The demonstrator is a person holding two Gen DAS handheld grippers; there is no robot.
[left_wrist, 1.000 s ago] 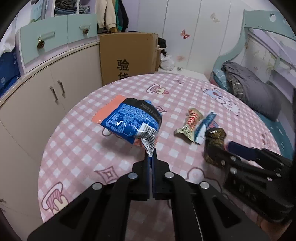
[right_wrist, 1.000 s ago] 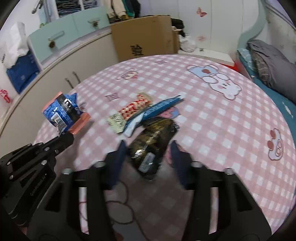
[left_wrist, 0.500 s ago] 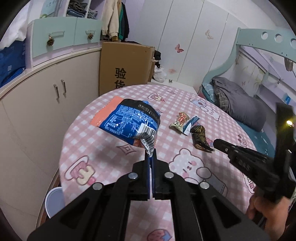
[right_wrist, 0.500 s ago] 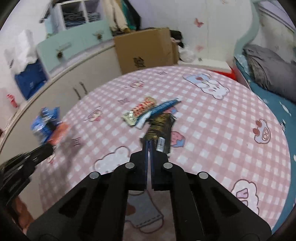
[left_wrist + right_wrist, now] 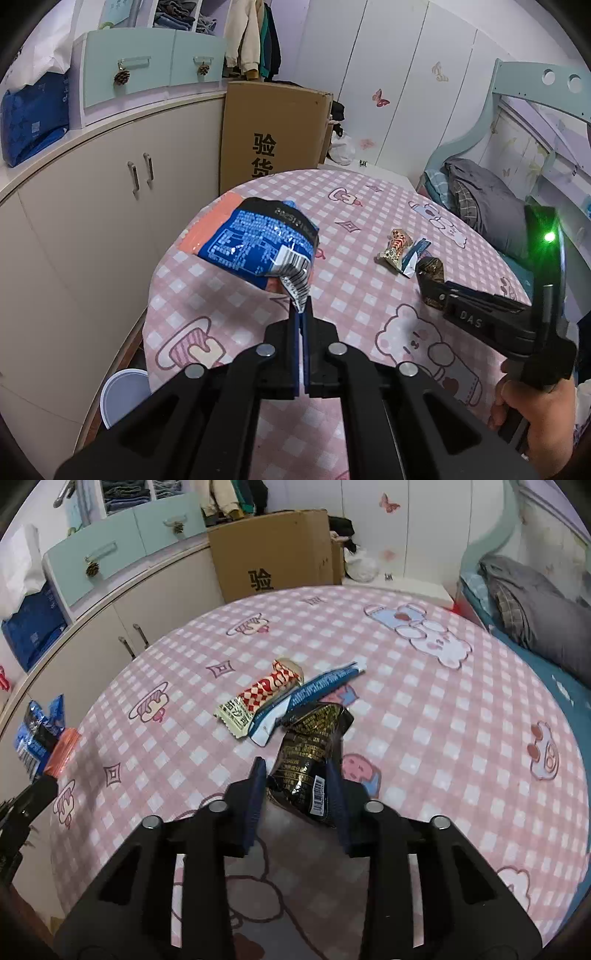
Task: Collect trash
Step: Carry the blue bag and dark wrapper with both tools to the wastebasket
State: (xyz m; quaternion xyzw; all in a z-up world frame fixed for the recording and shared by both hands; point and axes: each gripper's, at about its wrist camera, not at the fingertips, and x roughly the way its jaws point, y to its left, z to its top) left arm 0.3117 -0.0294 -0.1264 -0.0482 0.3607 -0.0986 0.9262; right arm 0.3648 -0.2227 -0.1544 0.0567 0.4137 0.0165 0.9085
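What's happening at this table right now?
A person is clearing snack wrappers off the pink checked table with a claw in each hand. The left claw is shut on a corner of the blue wrapper, holding it up over the table's edge. The right claw has just been opening around the black wrapper, which sits between its fingers. A red-and-white wrapper and a thin blue wrapper lie just beyond it.

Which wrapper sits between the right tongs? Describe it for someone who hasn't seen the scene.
On the round table with the pink checked cloth, three wrappers cluster mid-table. Nearest of them is the crumpled black foil wrapper with gold print, lying between the right tongs. Its neighbours are a red-and-white checked wrapper and a slim blue wrapper.
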